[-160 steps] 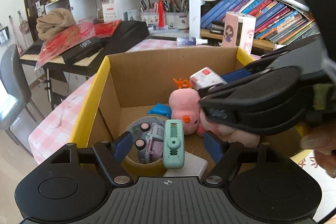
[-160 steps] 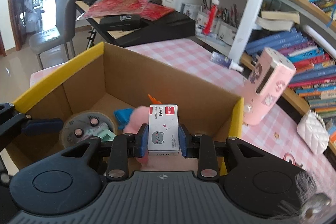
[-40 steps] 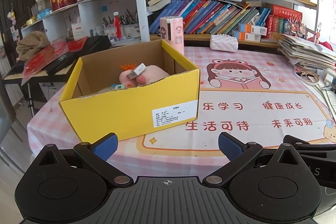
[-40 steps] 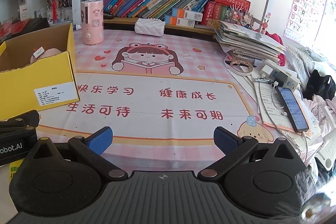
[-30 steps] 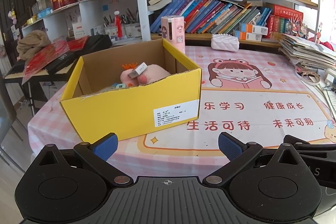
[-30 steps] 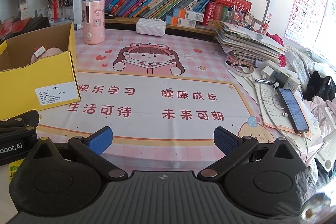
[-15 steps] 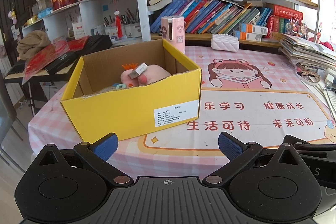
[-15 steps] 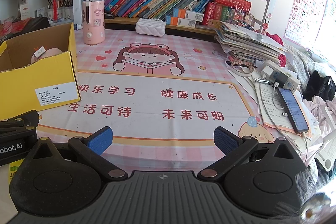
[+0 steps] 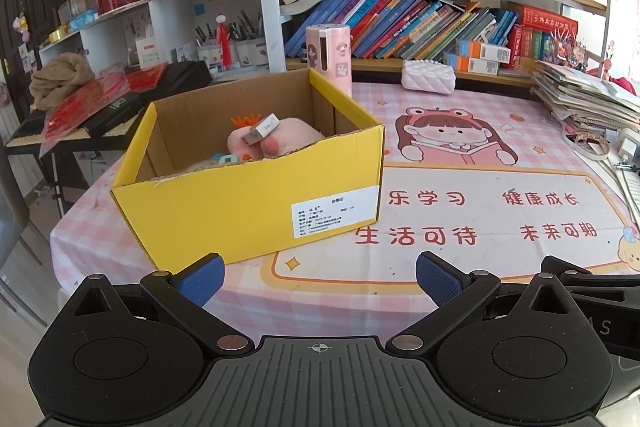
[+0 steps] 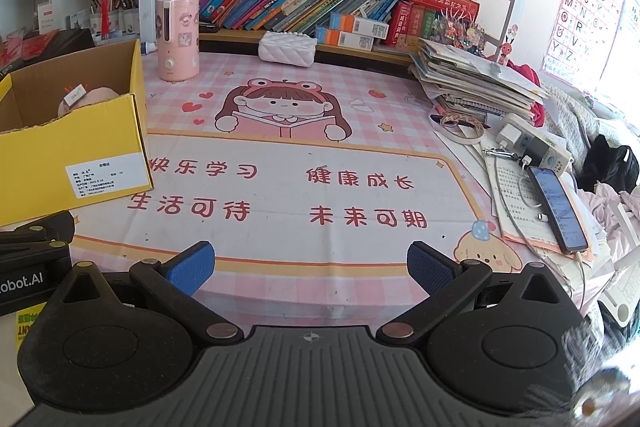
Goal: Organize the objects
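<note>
Item 1, our left gripper [image 9: 318, 277]: jaws spread wide, nothing between the blue pads [image 9: 200, 277], held low at the near edge of the table and well apart from the box. Item 2, our right gripper [image 10: 310, 269]: jaws likewise spread wide and empty, hovering over the near edge of the pink cartoon mat [image 10: 280, 187]. Change noted: 5.3 s ago our right jaws were clamped on a small staple box over the carton and our left gripper sat right at the carton's rim; over the last 1.3 s both views are almost unchanged, so we have let go, backed off and are now at rest. Item 3, yellow cardboard box [image 9: 248, 203]: stands on the left part of the table, its labelled side facing us, open at the top. Item 4, contents: a pink plush toy [image 9: 288, 139] with the small staple box [image 9: 262, 127] lying tilted on top of it; a bit of teal shows lower by the near wall, but we cannot tell what it is from here. Item 5, surroundings: a pink humidifier [image 10: 178, 37] just behind the box, a white quilted pouch [image 10: 286, 49] near the shelf, a paper stack [image 10: 476, 79] and a phone [image 10: 558, 209] at the right edge. Assessment: the open mat between us and the shelf shows no loose small items, so we judge the sorting finished or very nearly so.
</note>
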Motion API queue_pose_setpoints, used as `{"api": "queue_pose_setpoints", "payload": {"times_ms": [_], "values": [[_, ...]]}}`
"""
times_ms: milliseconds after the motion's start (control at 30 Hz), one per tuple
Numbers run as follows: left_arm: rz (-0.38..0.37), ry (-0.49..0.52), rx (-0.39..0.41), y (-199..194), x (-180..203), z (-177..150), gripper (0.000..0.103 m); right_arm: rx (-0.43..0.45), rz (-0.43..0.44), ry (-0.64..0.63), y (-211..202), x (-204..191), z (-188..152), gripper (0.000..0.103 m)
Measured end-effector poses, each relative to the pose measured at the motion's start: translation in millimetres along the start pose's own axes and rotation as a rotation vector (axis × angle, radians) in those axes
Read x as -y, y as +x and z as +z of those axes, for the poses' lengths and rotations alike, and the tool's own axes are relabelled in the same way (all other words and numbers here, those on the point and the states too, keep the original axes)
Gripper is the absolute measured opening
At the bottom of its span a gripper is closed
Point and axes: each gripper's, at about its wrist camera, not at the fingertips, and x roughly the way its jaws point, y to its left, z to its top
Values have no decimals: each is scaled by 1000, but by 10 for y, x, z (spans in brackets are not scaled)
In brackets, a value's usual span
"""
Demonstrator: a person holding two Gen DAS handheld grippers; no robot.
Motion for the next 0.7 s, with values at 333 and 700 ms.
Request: {"api": "queue_pose_setpoints", "payload": {"times_ms": [333,700], "values": [[-3,4,-5,-1,20,6,103,-4,-2,3,0,44,7,103],[-4,6,-6,-17,31,-9,103,-5,-2,4,-11,48,-2,103]]}}
